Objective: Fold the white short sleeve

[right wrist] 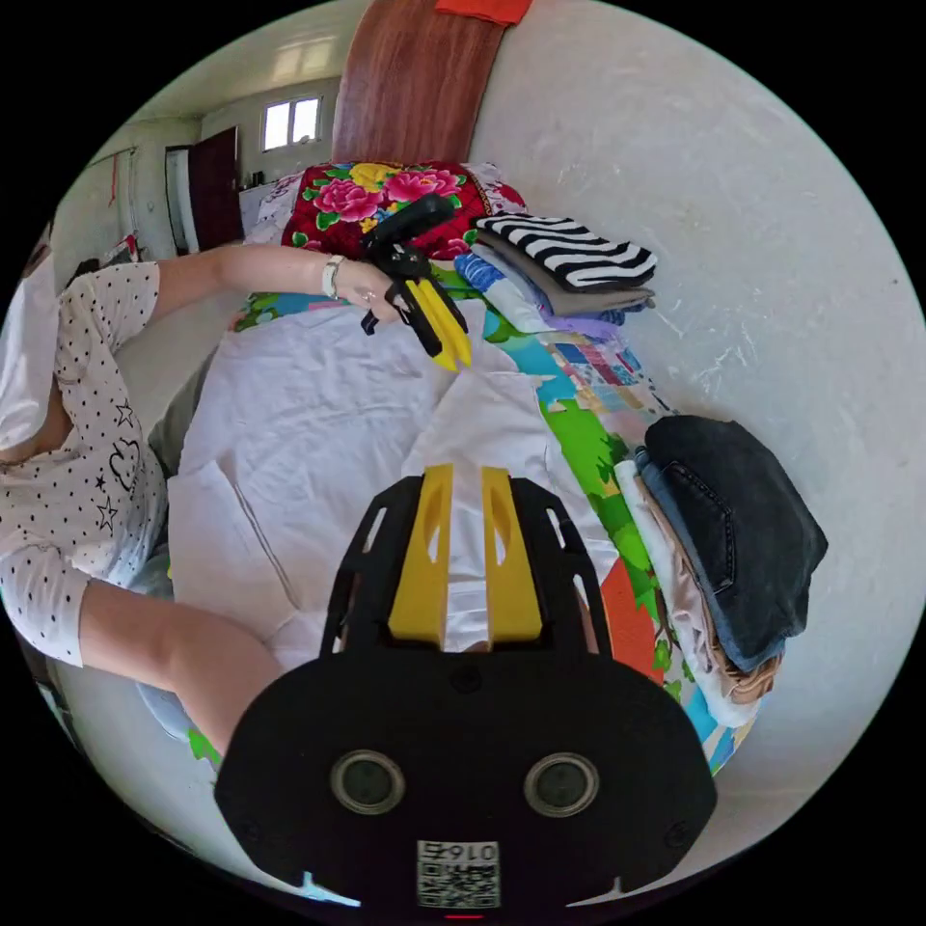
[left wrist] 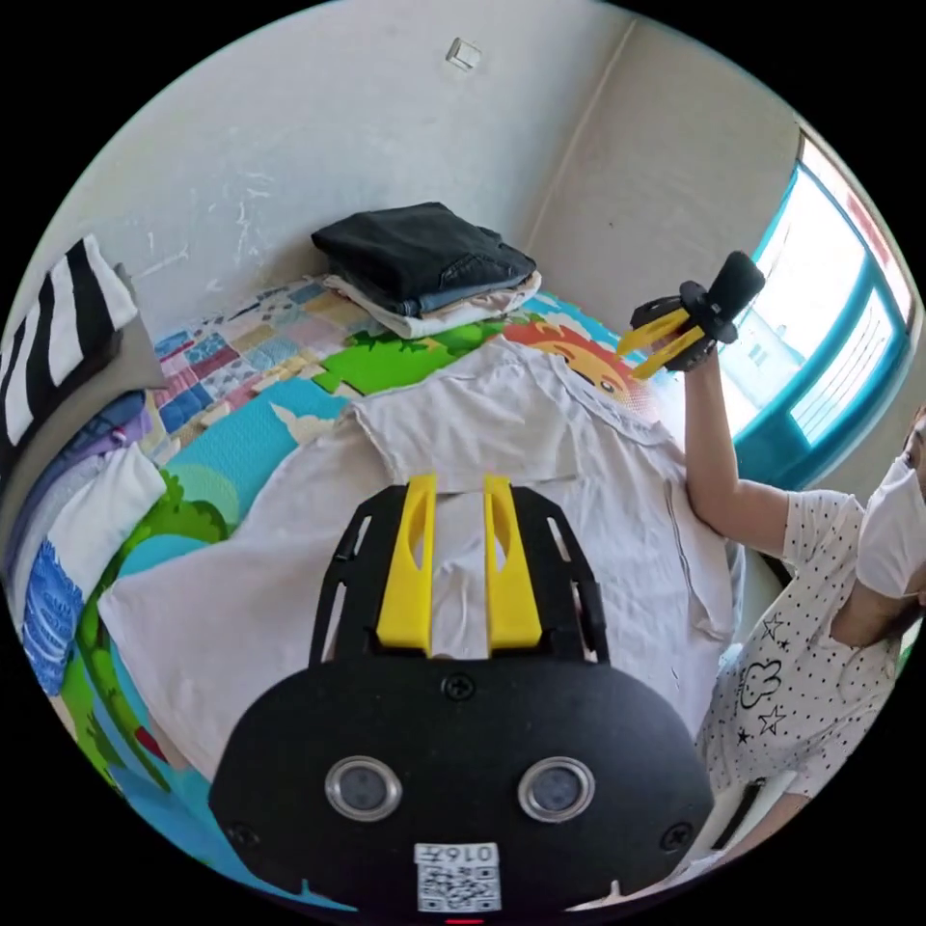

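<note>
In the left gripper view, the left gripper hangs nearest, over the middle of the white short sleeve shirt; its yellow jaws stand parallel with a narrow gap between them and grip nothing. The shirt lies spread flat on the colourful play mat, covering most of the mat's middle, one side reaching toward the mat's near edge. Toward the mat's side edge, the person's arm rises from a dotted sleeve and holds the right gripper up in the air above the shirt's edge, its jaws nearly together at the tips and empty. Farther off, at the mat's far corner against the wall, sits a pile of folded clothes with a dark garment on top. Along the other side edge lies a second pile, topped by a black-and-white striped piece.

In the right gripper view, the right gripper sits nearest, jaws a little apart and holding nothing, above one folded-in part of the shirt. Beyond it, a hand carries the left gripper just over the shirt, its jaw tips close together. Beside the shirt, at the mat's edge by the wall, rests the dark-topped pile; farther along is the striped pile, then a floral cushion.
</note>
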Available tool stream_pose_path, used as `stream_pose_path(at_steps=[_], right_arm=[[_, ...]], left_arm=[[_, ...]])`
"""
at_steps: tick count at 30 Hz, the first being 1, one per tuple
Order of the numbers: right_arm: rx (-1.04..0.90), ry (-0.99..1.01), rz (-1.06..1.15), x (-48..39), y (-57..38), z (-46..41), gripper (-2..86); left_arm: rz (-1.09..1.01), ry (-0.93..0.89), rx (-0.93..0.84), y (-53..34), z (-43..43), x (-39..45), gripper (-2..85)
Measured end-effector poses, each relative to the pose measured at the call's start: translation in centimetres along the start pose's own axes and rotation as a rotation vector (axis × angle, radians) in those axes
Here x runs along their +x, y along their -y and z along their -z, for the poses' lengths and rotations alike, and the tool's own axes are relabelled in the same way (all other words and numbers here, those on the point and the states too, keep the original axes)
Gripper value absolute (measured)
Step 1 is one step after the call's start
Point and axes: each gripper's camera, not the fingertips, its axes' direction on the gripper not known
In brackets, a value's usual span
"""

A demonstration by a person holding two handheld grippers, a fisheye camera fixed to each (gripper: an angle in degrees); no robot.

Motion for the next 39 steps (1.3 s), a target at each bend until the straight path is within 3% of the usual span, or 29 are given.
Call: stream_pose_path(at_steps=[4,8,15,19,21,24,29,39], right_arm=[[0.056,-0.056,-0.264,4.9,-3.9,-1.3,5.8],[-0.03,0.003,-0.605,12.7,-7.7,-7.2,7.8],[-0.08,0.169,-0.717,17.5,-13.6,-14.2,8.9],[-0.045,0.216,-0.714,18.7,-15.5,-15.7,7.8],[-0.073,0.225,-0.733,19.6,-16.0,-17.1,6.7],[-0.042,0.145,-0.802,21.0,-17.1,-17.1,3.1],[0.175,0.065,-0.926,23.1,-19.4,-14.4,1.3],[-0.016,-0.444,-0.871,23.3,-13.3,-17.9,0.9]], left_arm=[[0.064,0.119,0.036,-0.8,0.2,-2.6,7.6],[0.118,0.137,0.108,1.4,-0.9,-6.0,7.6],[0.196,0.022,-0.005,4.7,-7.9,-10.3,8.6],[0.232,0.084,-0.014,4.9,-10.0,-11.5,7.1],[0.27,0.128,0.03,4.6,-10.2,-12.2,1.5],[0.319,0.126,0.073,4.2,-10.0,-13.5,-0.6],[0.336,0.086,0.09,4.2,-10.3,-14.8,-1.0],[0.354,0.193,0.054,7.1,-10.5,-15.4,-1.0]])
